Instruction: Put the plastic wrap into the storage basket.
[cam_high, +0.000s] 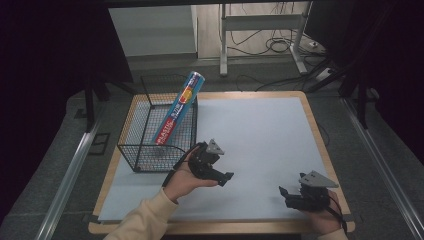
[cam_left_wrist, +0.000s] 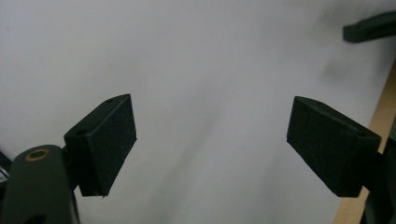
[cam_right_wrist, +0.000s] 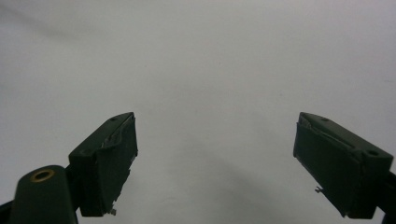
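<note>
- A long blue box (cam_high: 177, 107) of plastic wrap is seen leaning in the wire basket (cam_high: 131, 150) at about ten o'clock on the table (cam_high: 310, 125). Its lower end is down inside the mesh and its upper end is propped on the far rim, sticking out well above it.
- The box could be toppled out, or the light basket dragged along, if that raised end were nudged; it is judged to be balanced on little more than the rim.
- The left gripper (cam_high: 226, 176) is held just beside the basket's near right corner, around seven o'clock, with its jaws spread and nothing between them. The mesh could be caught by a jaw or the trailing cable during any swing toward the box.
- The right gripper (cam_high: 283, 192) rests low near the table's front edge at five o'clock, its jaws likewise spread and empty over the white sheet (cam_high: 260, 140). The sheet could be scuffed or rucked if the gripper were slid rather than lifted.
</note>
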